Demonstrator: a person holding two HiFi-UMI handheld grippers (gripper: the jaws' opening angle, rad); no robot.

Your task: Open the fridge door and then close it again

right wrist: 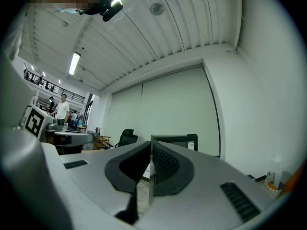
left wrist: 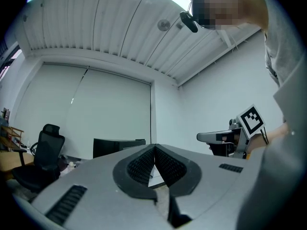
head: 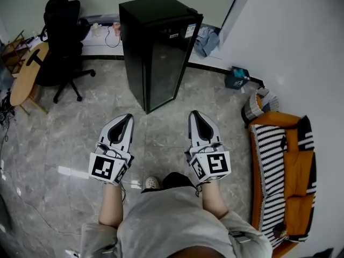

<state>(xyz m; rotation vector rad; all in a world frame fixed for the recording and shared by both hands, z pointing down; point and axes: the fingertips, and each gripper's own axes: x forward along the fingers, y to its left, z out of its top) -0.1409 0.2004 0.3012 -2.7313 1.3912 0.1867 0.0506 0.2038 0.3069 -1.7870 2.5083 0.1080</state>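
A black fridge [head: 158,47] with a dark glass door [head: 167,69] stands shut on the floor by the back wall. My two grippers are held side by side some way in front of it, touching nothing. The left gripper [head: 128,117] is shut and empty, its tips together in the left gripper view [left wrist: 154,147], where the fridge's top [left wrist: 117,145] shows beyond them. The right gripper [head: 194,113] is also shut and empty [right wrist: 150,144], with the fridge [right wrist: 180,140] just behind its tips.
A black office chair [head: 62,42] and a round wooden table [head: 26,77] stand at the left. An orange and striped seat [head: 282,171] lines the right wall, with a basket [head: 258,105] and a small box [head: 236,78] beyond it. Grey stone floor [head: 161,133] lies between me and the fridge.
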